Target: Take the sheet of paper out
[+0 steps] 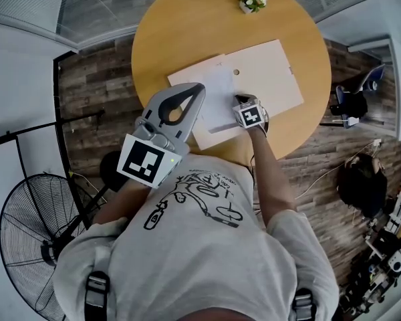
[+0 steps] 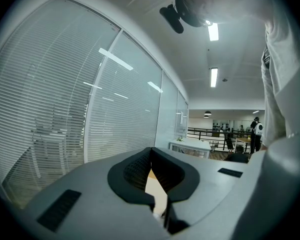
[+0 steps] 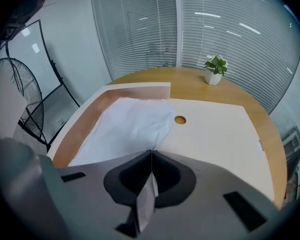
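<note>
A flat cream envelope with a round clasp lies on the round wooden table. A white sheet of paper sticks out of its left end and lies partly over it. My right gripper points down at the sheet's near edge and is shut on it; a fold of paper shows pinched between the pads. My left gripper is held up level above the table's near left side, jaws together with nothing in them.
A small potted plant stands at the table's far edge. A standing fan is on the floor at the left. Glass walls with blinds run behind the table. Bags and gear lie on the floor at the right.
</note>
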